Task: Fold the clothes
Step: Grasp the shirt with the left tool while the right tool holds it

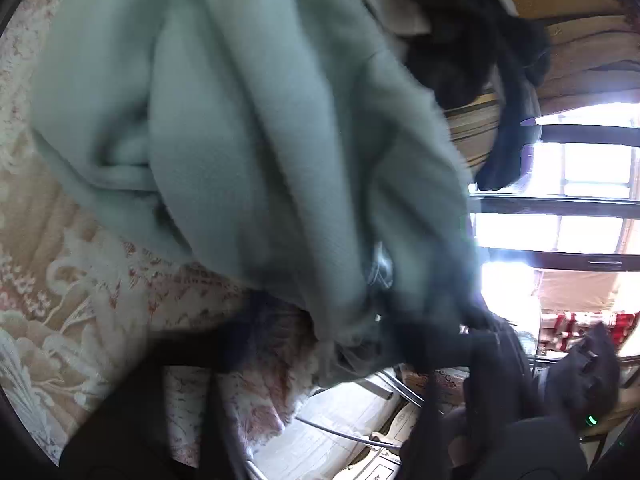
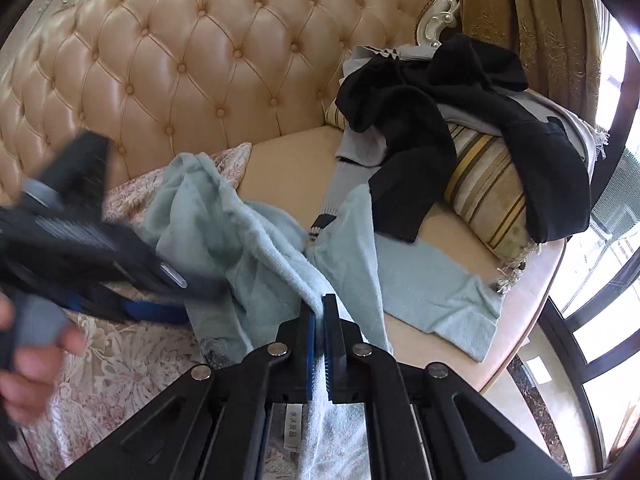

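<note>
A pale blue-green fleece garment (image 2: 256, 236) lies crumpled on the bed, one part spread toward the right. My right gripper (image 2: 323, 316) is shut on a fold of it, with its care label below the jaws. My left gripper (image 2: 188, 280) comes in blurred from the left and reaches into the same garment; its fingertips are buried in cloth. In the left wrist view the garment (image 1: 248, 132) fills the frame and hangs over the gripper, so its fingers are hidden.
A black garment (image 2: 432, 128) and a grey one (image 2: 360, 140) lie over a striped pillow (image 2: 488, 184) at the right. A tufted beige headboard (image 2: 180, 52) stands behind. A lace bedspread (image 2: 120, 360) covers the left. The bed edge and windows are right.
</note>
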Available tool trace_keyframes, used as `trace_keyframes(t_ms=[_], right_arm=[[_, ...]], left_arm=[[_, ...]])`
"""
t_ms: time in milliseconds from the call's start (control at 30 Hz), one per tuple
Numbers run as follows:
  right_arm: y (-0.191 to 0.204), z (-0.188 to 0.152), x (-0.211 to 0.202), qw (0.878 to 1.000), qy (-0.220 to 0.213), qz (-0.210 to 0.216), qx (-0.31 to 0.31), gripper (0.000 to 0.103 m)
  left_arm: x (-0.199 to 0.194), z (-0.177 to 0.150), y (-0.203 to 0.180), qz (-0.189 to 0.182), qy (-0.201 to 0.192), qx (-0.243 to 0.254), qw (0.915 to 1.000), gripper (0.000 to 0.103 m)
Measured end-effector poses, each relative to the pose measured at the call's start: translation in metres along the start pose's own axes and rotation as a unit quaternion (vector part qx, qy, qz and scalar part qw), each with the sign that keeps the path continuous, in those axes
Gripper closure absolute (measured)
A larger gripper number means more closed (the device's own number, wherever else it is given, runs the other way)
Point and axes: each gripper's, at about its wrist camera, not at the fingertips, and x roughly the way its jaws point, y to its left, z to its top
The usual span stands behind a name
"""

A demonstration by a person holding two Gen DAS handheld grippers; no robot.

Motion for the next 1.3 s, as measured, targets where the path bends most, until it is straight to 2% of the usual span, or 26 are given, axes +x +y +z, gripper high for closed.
trace_keyframes(t_ms=[133,233,400,567,700,800,900,1033,1133,1233,1300], right_arm=[[0.002,0.01,-0.019,1.0,-0.027,-0.003,-0.003,0.1],[0.009,0.027,-0.047,0.998,-0.064,0.009,-0.001,0.1],[0.042,0.072,-0.122,0.988,-0.145,0.044,-0.015,0.1],[0.086,0.113,-0.209,0.971,-0.218,0.089,-0.028,0.1],[0.138,0.127,-0.282,0.952,-0.261,0.154,-0.043,0.1],[0.181,0.132,-0.323,0.939,-0.273,0.205,-0.053,0.1],[0.223,0.133,-0.342,0.934,-0.265,0.234,-0.059,0.1],[0.28,0.14,-0.343,0.934,-0.235,0.262,-0.066,0.1],[0.328,0.145,-0.309,0.938,-0.198,0.274,-0.081,0.1],[0.378,0.137,-0.249,0.945,-0.133,0.283,-0.098,0.1],[0.411,0.128,-0.202,0.949,-0.082,0.284,-0.112,0.099]], left_arm=[[-0.058,-0.019,-0.018,0.016,-0.066,0.071,0.9951,0.099],[-0.132,-0.04,-0.039,0.037,-0.129,0.123,0.9832,0.099],[-0.275,-0.088,-0.061,0.057,-0.208,0.167,0.9621,0.099],[-0.405,-0.15,-0.062,0.081,-0.28,0.179,0.9397,0.099],[-0.506,-0.207,-0.048,0.103,-0.346,0.163,0.918,0.099],[-0.566,-0.251,-0.032,0.111,-0.381,0.15,0.9056,0.099],[-0.62,-0.301,-0.014,0.125,-0.415,0.134,0.8911,0.099],[-0.647,-0.343,0.014,0.15,-0.42,0.112,0.8882,0.099],[-0.65,-0.355,0.055,0.168,-0.406,0.072,0.8954,0.099],[-0.627,-0.337,0.119,0.169,-0.375,0.007,0.9115,0.099],[-0.603,-0.32,0.164,0.167,-0.355,-0.034,0.9191,0.099]])
